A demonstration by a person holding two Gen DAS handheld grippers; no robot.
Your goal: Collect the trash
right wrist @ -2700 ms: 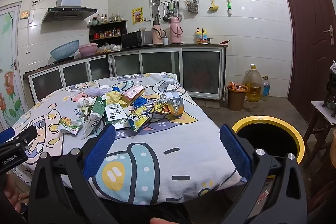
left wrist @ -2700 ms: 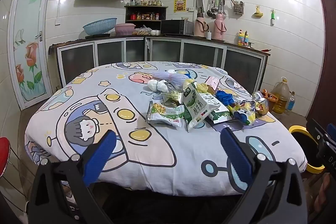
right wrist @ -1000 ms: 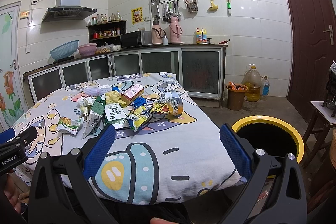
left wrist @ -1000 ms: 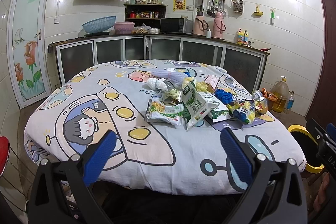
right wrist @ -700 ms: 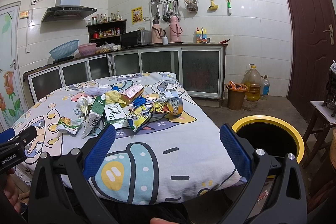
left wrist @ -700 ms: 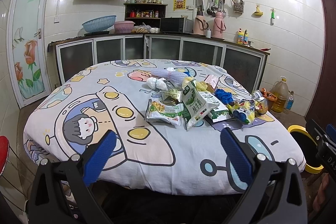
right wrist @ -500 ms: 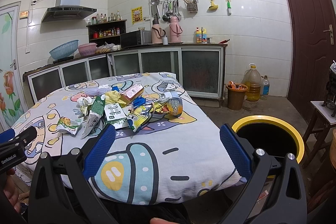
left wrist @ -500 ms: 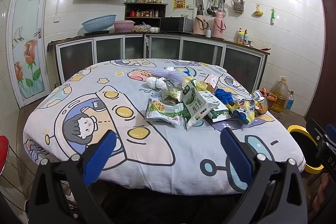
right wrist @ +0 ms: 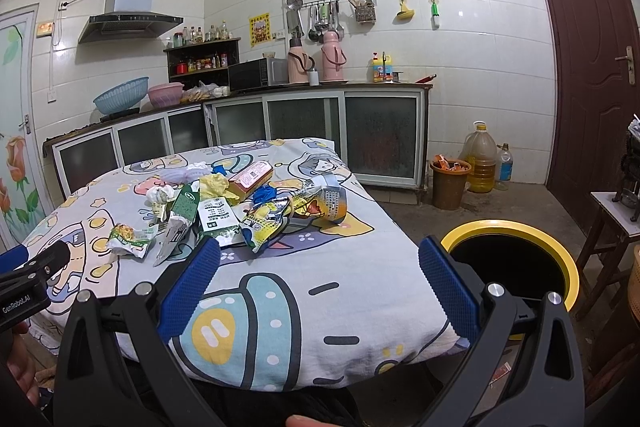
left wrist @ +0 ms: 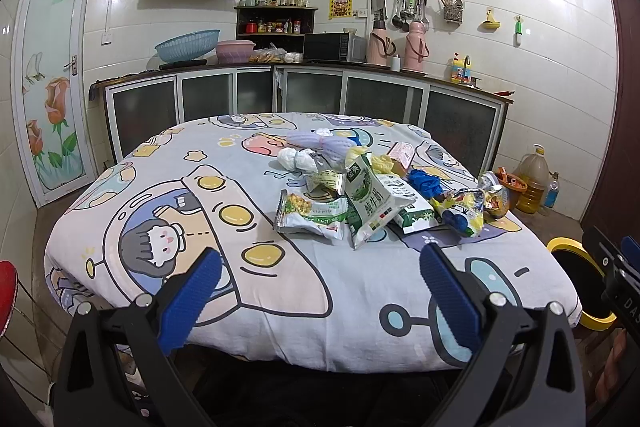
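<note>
A heap of trash lies on the table with the cartoon cloth (left wrist: 168, 163): a green snack packet (left wrist: 310, 213), a green-white milk bag (left wrist: 370, 197), a yellow wrapper (left wrist: 460, 211), a blue glove (left wrist: 424, 183), a white crumpled wad (left wrist: 298, 159). The right wrist view shows the same heap, with the yellow wrapper (right wrist: 264, 221) and a pink box (right wrist: 252, 179). My left gripper (left wrist: 318, 285) stands open at the near table edge, short of the heap. My right gripper (right wrist: 318, 283) is open too, empty, over the cloth's near corner. A black bin with a yellow rim (right wrist: 516, 231) stands on the floor to the right.
Kitchen cabinets (left wrist: 360, 95) line the back walls behind the table. A brown bucket (right wrist: 448, 183) and an oil jug (right wrist: 480, 157) stand on the floor near the brown door (right wrist: 592, 67). A small wooden table (right wrist: 616, 219) is at far right. A red stool (left wrist: 6, 291) sits at left.
Hardly anything differs; both views have only drifted very slightly. Both grippers stay open and the trash has not moved.
</note>
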